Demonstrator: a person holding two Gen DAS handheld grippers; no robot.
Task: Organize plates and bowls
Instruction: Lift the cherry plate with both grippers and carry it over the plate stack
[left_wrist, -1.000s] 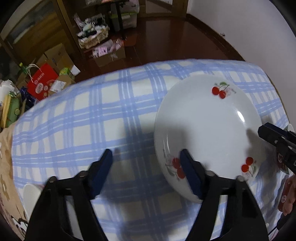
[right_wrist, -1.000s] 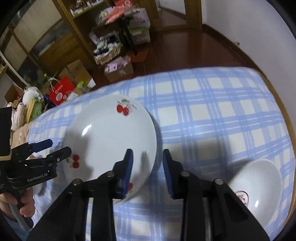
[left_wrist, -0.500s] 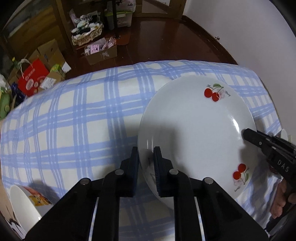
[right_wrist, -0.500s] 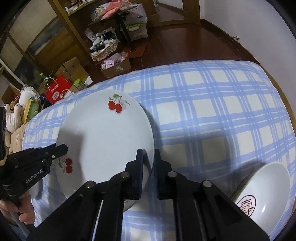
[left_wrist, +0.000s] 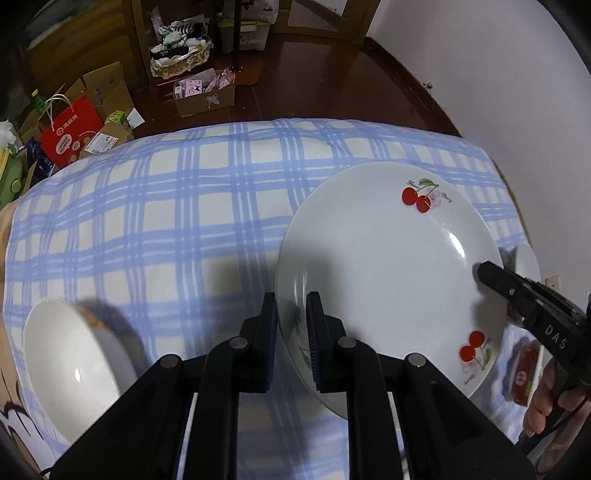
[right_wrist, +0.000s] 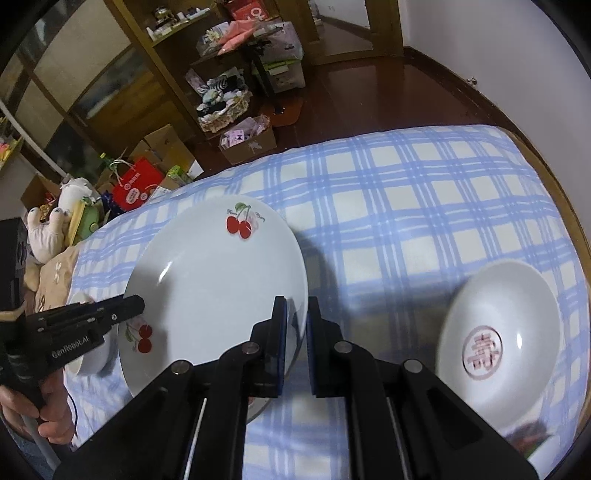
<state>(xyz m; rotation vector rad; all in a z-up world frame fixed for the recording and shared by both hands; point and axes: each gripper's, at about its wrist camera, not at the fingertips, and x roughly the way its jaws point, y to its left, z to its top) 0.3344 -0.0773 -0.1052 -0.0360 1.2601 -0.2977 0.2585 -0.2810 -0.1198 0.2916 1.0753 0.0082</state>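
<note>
Gripping opposite edges of the cherry-print plate (left_wrist: 388, 266), both tools have closed in the past second — a second ago the left tool (left_wrist: 291, 325) stood wide open and the right tool (right_wrist: 296, 328) was only partly closed. Now each is nearly shut, its pads pressed on the plate's rim, the left on the plate's left edge and the right on its right edge. The plate sits over the middle of the blue-checked cloth (left_wrist: 166, 221) covering the bench, and appears slightly raised compared with a second ago, so the lift looks under way. Left of the plate stands a plain white bowl (left_wrist: 70, 362); right of the plate, a bowl with a red seal mark (right_wrist: 498, 332). Beyond the plate — cardboard boxes and a red bag (left_wrist: 72, 134) on the floor.
</note>
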